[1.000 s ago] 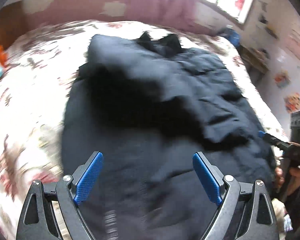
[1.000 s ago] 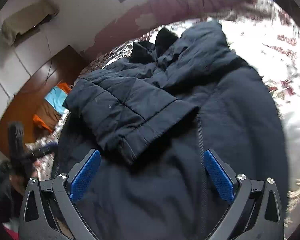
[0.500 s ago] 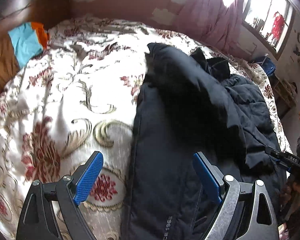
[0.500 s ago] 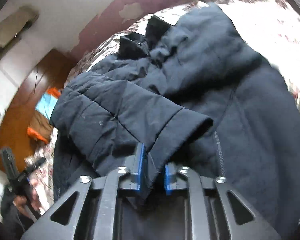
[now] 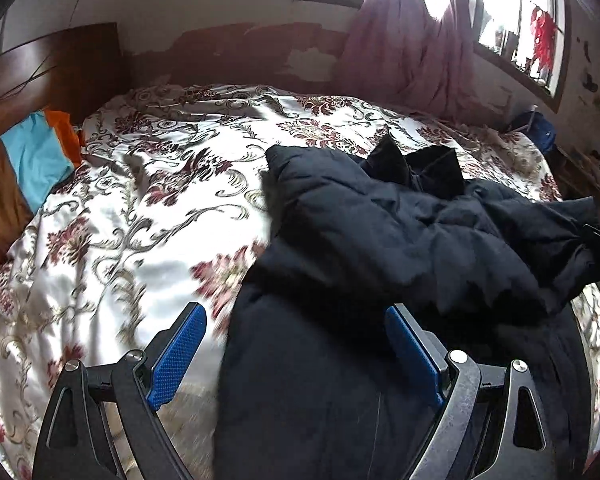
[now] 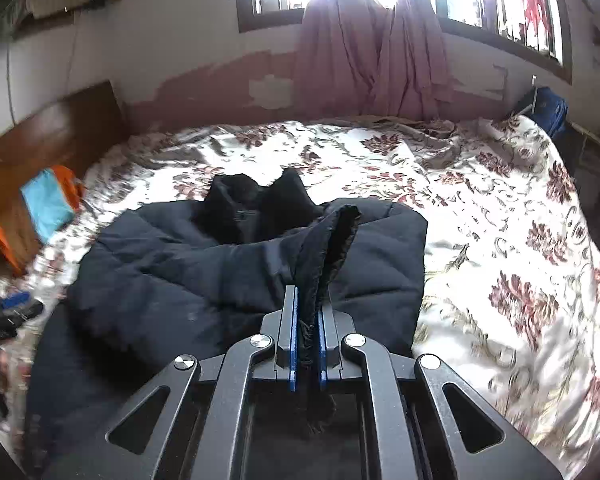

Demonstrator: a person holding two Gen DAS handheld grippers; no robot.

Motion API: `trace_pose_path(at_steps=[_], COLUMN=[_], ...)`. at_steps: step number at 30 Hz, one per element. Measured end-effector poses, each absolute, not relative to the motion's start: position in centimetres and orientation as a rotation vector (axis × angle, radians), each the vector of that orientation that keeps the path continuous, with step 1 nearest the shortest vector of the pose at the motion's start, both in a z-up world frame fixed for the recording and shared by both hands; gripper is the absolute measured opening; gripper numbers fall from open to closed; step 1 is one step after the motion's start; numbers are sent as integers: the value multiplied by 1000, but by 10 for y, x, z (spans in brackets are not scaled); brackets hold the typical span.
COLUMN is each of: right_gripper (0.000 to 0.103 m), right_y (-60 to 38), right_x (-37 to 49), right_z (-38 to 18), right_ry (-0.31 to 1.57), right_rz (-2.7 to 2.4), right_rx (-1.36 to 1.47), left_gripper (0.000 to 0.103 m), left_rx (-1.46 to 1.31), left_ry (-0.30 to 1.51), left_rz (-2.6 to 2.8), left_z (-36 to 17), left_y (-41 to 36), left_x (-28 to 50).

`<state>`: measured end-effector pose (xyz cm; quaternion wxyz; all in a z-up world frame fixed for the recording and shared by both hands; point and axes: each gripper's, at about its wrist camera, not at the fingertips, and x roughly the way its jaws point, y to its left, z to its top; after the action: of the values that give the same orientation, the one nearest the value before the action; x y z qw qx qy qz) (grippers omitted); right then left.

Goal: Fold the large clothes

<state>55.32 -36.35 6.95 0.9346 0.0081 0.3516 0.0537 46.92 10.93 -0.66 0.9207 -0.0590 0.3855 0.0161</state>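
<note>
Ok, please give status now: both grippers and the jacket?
Right gripper shut on sleeve cuff. Left gripper open above jacket. Nothing blocking on bedspread.

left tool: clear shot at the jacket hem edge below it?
Probably yes. The left tool is open, holding nothing, and the jacket edge lies between its fingers with nothing in the way; the right tool grips a sleeve cuff elsewhere.
</note>
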Motion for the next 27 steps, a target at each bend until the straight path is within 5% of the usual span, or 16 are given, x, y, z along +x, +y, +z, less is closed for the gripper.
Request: trace_pose_path(at_steps=[5,7,9,27], right_gripper=[21,48,65,66], right_y=[-366,-365,-355,-284], right_x=[572,566,559,587], right_z=[44,45,52,-22], right_ry=[790,756,681,831], right_rz=[-7,-7,4,218], right_rx=[12,9,-33,-309], left_gripper=[90,90,90,96], left_rx=[-131,-104,-75,405], left_ry=[815,807,796,809], left_rz=[16,3,-13,-43], left_z=[-15,-15,-15,-67], left_y=[89,78,66,-12], left_x=[509,519,529,567])
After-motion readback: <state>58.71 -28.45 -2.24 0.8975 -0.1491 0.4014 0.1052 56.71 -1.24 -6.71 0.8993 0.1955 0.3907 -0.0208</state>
